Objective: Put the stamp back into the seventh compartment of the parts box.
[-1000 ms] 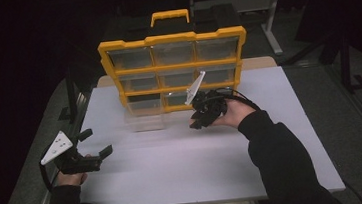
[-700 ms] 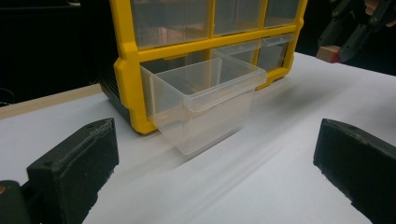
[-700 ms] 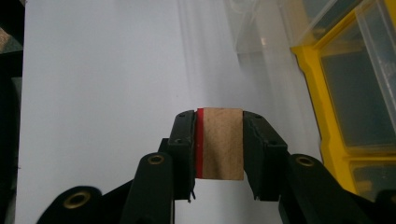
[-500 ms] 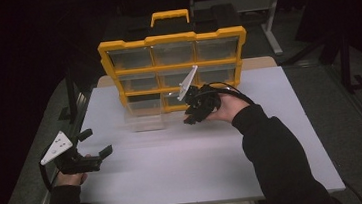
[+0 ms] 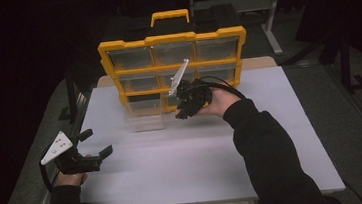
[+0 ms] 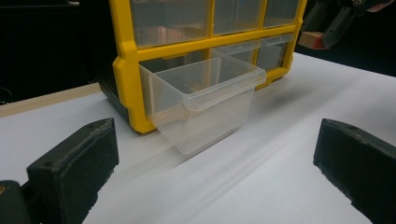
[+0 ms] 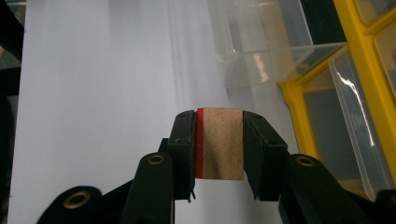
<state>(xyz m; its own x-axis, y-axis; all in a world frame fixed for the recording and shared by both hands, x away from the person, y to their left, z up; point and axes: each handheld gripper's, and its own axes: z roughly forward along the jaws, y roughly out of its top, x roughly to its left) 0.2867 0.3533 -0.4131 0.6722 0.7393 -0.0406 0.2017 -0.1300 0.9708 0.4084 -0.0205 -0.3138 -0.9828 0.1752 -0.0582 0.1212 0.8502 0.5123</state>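
A yellow organizer with clear drawers stands at the far side of the white table. Its bottom-left clear drawer is pulled out and looks empty. My right gripper hovers just right of that drawer, in front of the organizer, shut on a small wooden block with a red side. In the left gripper view that block shows at the top right. My left gripper rests near the table's left edge, open, with nothing between its jaws.
The organizer's carry handle sticks up behind it. A strip of wooden board edges the table at the far side. Dark table legs and frames stand beyond the right edge. Bare white surface lies between the two hands.
My right gripper has carried the block leftward and a little up, closer to the pulled-out drawer. The left gripper has stayed where it was.
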